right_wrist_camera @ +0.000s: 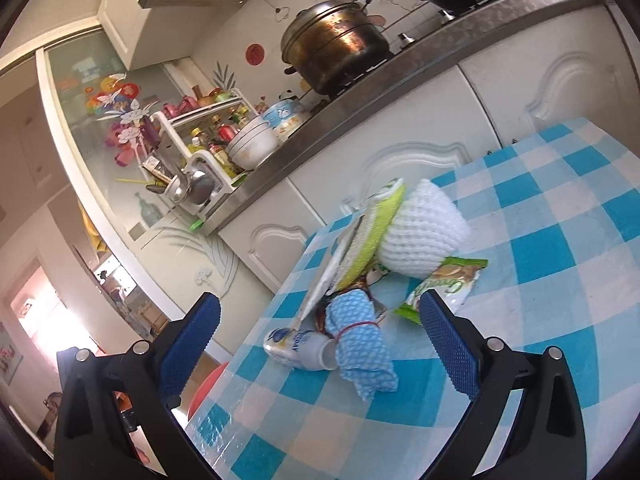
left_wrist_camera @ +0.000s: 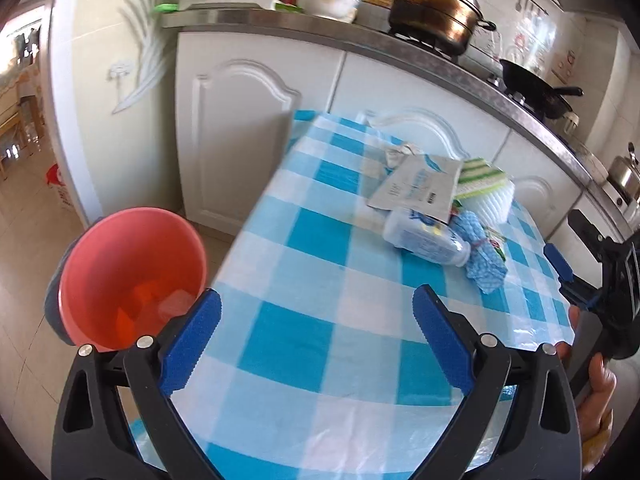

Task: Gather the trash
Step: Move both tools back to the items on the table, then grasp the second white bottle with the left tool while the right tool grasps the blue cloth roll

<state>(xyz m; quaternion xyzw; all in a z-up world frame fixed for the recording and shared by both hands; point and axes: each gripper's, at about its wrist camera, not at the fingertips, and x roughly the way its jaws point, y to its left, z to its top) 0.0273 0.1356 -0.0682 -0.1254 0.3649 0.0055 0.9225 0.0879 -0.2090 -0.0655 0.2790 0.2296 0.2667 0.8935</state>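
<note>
The left gripper has its jaws spread wide with nothing between them but bare blue-checked cloth on the worktop; just outside its left jaw, off the worktop's edge, sits a pink bin on the floor. Ahead and toward the right jaw lies the trash pile — a white plastic bottle on its side, touching a blue checked cloth bundle tied with a red band, a grey flat packet resting over the bottle, and behind these a green striped pad and white foam netting. The right gripper also has its jaws apart and empty; the cloth bundle and bottle lie just ahead between them, and a green snack wrapper lies by the tip of the right jaw. The foam netting stands farther on. Beyond the worktop are white cabinet doors, a counter — with a brown steamer pot and a dish rack.
</note>
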